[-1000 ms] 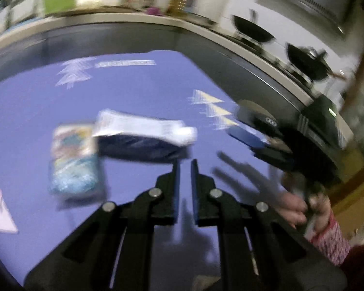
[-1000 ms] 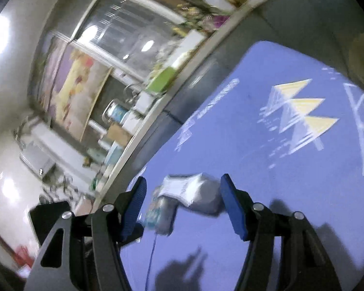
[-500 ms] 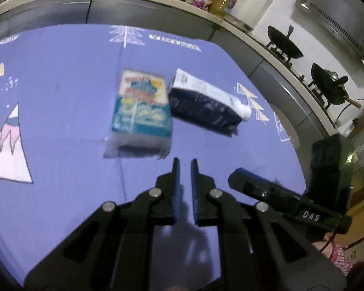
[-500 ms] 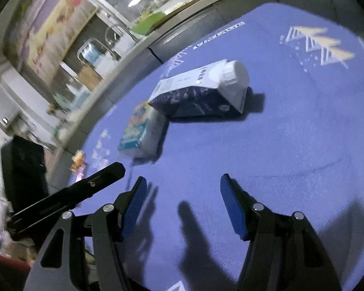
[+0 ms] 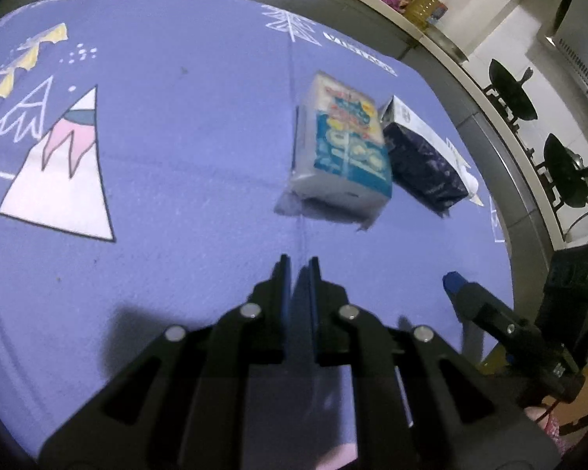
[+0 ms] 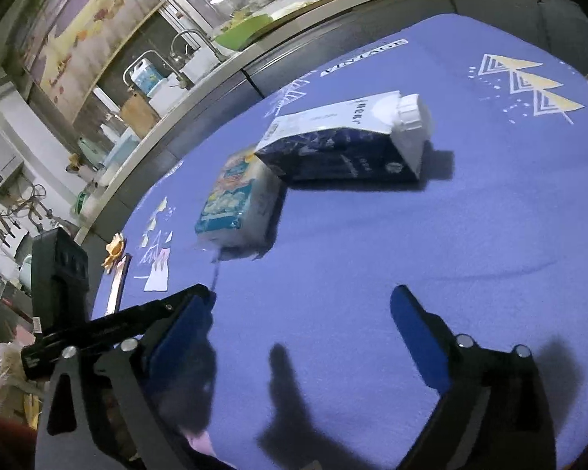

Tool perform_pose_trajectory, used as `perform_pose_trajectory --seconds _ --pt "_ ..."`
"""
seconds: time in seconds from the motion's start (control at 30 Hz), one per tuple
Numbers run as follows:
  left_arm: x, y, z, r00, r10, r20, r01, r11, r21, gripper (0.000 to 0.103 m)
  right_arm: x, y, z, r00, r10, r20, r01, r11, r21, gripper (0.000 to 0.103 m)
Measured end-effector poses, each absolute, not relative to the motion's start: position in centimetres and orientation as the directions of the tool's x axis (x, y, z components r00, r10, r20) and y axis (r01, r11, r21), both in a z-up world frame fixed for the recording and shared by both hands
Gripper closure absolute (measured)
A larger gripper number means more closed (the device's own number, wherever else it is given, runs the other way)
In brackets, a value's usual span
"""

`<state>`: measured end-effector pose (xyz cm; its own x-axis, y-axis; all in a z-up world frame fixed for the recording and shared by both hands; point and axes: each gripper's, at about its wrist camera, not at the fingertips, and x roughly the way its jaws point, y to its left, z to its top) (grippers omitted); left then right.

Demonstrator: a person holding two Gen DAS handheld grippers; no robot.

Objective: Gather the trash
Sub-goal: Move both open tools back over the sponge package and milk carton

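Note:
A blue and white tissue pack lies on the purple tablecloth, with a dark blue milk carton with a white cap lying beside it on its right. My left gripper is shut and empty, a little short of the tissue pack. In the right wrist view the tissue pack and the carton lie ahead. My right gripper is open and empty above the cloth. The left gripper's body shows at the left of that view.
The tablecloth has printed triangles and a pink and white mountain. A grey counter edge curves behind the table. Woks on a stove stand at the far right. A sink and tap lie beyond the counter.
Both grippers have swung and steadied over the table. The tissue pack and carton now sit further up and right in the left view. Neither gripper's jaws changed.

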<state>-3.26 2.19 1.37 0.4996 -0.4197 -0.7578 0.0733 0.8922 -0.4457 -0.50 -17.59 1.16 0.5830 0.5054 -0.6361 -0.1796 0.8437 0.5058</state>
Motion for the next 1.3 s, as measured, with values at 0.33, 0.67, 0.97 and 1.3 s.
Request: perform_pose_trajectory --seconds 0.33,0.67,0.97,1.3 --pt "-3.1 2.8 1.1 0.496 -0.456 -0.739 0.068 0.869 -0.490 0.095 -0.4 -17.1 1.4 0.588 0.496 -0.639 -0.185 0.851 0.491 0.010" --pt "-3.3 2.0 1.4 0.509 -0.409 -0.757 0.074 0.897 -0.435 0.094 -0.4 -17.9 1.3 0.616 0.450 -0.646 -0.153 0.873 0.463 0.023" --pt "-3.5 1.2 1.6 0.517 -0.366 -0.774 0.068 0.919 -0.389 0.094 -0.3 -18.2 1.2 0.621 0.463 -0.632 -0.158 0.864 0.478 0.025" --pt "-4.0 -1.3 2.3 0.504 -0.376 -0.778 0.168 0.926 -0.339 0.038 -0.5 -18.5 1.1 0.623 0.488 -0.611 -0.166 0.846 0.507 0.025"
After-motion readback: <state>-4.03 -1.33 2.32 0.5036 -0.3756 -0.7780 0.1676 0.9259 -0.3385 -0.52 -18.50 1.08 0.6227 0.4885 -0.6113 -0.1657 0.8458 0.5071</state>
